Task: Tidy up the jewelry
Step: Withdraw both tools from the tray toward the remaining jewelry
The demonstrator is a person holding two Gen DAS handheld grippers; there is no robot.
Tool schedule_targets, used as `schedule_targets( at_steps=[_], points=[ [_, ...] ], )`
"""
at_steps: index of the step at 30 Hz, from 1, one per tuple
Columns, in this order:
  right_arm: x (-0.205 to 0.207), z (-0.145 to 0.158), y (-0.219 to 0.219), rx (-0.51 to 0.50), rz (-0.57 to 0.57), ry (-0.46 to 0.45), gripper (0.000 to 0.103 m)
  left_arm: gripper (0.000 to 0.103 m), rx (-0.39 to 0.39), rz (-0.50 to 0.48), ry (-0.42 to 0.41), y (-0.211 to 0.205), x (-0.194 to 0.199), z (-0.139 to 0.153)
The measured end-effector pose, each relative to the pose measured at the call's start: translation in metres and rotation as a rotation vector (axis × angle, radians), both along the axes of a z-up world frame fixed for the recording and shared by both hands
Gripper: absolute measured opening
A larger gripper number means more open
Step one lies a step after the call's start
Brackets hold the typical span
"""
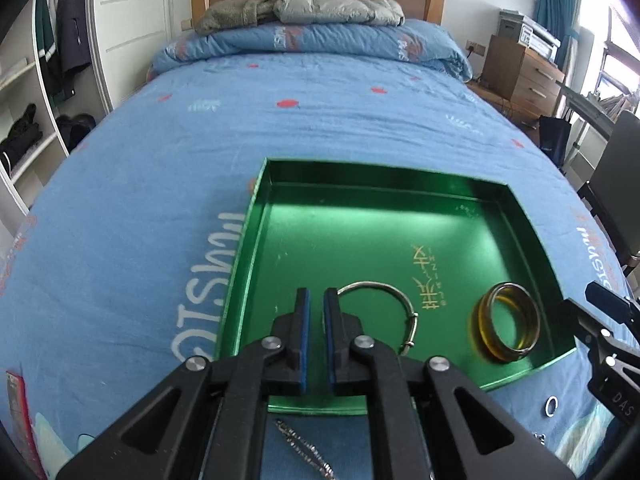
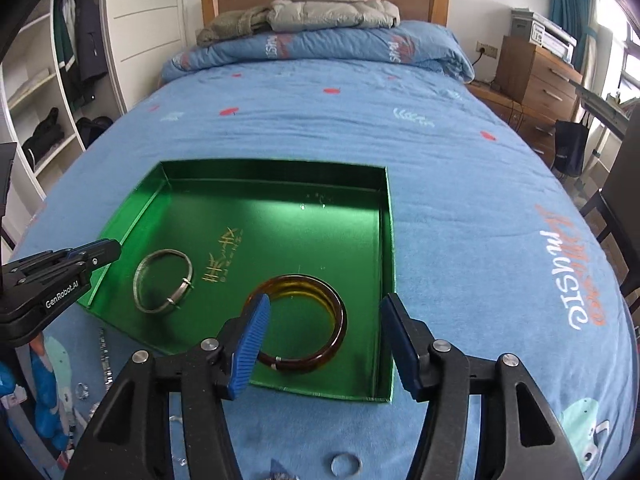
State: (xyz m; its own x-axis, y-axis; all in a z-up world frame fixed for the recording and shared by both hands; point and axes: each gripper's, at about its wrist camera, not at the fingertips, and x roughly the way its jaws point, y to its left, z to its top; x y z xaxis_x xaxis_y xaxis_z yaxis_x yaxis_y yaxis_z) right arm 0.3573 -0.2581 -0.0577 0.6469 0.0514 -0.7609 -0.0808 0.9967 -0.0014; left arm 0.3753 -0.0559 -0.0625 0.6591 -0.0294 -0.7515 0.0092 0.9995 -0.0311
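A green tray (image 1: pixel 256 216) (image 2: pixel 384 240) lies on the blue bedspread. In it are a silver bangle (image 1: pixel 404 304) (image 2: pixel 160 280) and an amber bangle (image 1: pixel 506 322) (image 2: pixel 320 336). My left gripper (image 1: pixel 316 300) (image 2: pixel 100 250) hovers over the tray's near left edge, jaws nearly closed with a small gap, nothing between them. My right gripper (image 2: pixel 326 320) (image 1: pixel 600 308) is open and empty above the amber bangle. A silver chain (image 1: pixel 308 448) (image 2: pixel 105 356) and a small ring (image 1: pixel 551 405) (image 2: pixel 346 463) lie on the bedspread in front of the tray.
A folded quilt (image 2: pixel 320 48) and jackets lie at the head of the bed. A wardrobe (image 1: pixel 24 100) stands left, a wooden nightstand (image 2: pixel 536 76) right. More small jewelry pieces (image 2: pixel 82 390) lie on the bedspread at the near left.
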Motion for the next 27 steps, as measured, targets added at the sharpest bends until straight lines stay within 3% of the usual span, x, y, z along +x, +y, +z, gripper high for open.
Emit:
schedule_targets(
  at_steps=[9, 18, 25, 27],
  points=[
    [-0.060, 0.056, -0.001, 0.054, 0.001, -0.118, 0.057, 0.007, 0.007, -0.047, -0.059, 0.004, -0.058, 0.055],
    [-0.145, 0.102, 0.002, 0.070, 0.030, -0.224, 0.057, 0.007, 0.011, -0.090, -0.095, 0.016, -0.127, 0.099],
    [-0.206, 0.126, -0.002, 0.087, 0.030, -0.281, 0.059, 0.007, -0.001, -0.094, -0.130, 0.043, -0.178, 0.129],
    [-0.222, 0.129, -0.005, 0.077, 0.026, -0.293, 0.059, 0.012, 0.001, -0.085, -0.137, 0.053, -0.192, 0.136]
  ],
)
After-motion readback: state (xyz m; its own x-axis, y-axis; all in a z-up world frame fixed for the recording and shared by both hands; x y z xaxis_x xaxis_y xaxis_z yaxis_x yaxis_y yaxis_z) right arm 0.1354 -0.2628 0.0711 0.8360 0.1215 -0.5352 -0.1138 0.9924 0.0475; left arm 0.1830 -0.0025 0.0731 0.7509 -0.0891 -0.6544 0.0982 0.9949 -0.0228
